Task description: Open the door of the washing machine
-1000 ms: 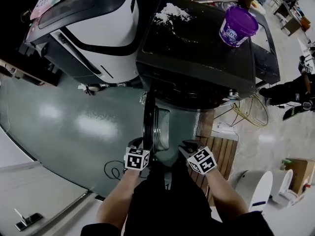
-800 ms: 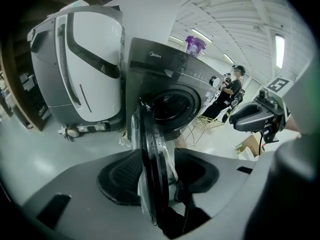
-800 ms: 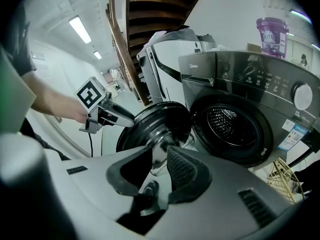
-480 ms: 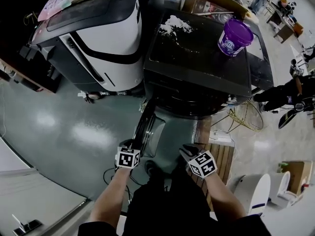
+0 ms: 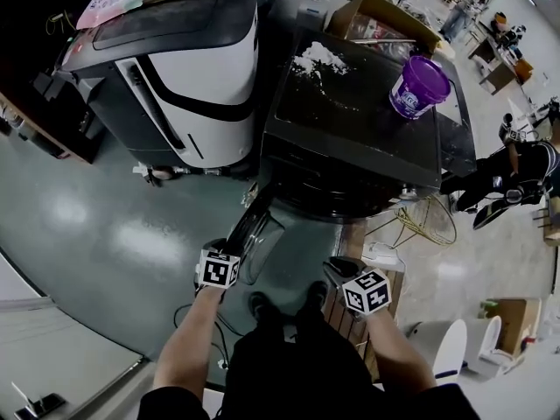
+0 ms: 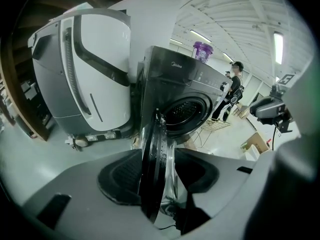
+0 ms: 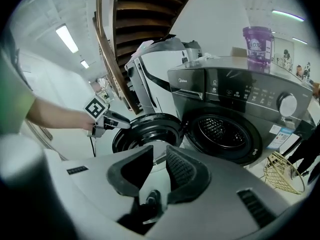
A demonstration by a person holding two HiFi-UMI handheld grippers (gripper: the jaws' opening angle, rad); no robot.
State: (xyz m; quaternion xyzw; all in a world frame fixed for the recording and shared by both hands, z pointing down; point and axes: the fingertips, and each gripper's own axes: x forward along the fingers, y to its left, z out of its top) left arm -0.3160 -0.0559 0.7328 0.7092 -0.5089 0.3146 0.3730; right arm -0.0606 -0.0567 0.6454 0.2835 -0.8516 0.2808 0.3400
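The fingers (image 6: 117, 179) of the left gripper (image 6: 159, 176) are clamped on the rim of the door (image 6: 155, 134), one pad against the black outer ring and the other on the side of the glass bowl. The fingers (image 7: 186, 171) of the right gripper (image 7: 159, 169) are nearly together, with only a narrow slit between them and nothing in it. That gripper hangs apart from the door, facing the machine's front. The door stands swung well off the dark washing machine (image 5: 359, 129), angled out to the person's left over the green floor (image 5: 114, 217). The drum opening (image 7: 222, 131) is fully bared. A purple tub (image 5: 418, 86) sits on the machine's top, and a white appliance (image 5: 188, 59) stands just beside the machine on the left. By my reading, the step in hand is the swing itself, and it looks mostly done. The next move calls for carrying the rim a little further along its arc about the hinged side, without twisting the rim. Then the left fingers should part so the door rests open near the white appliance without knocking it.
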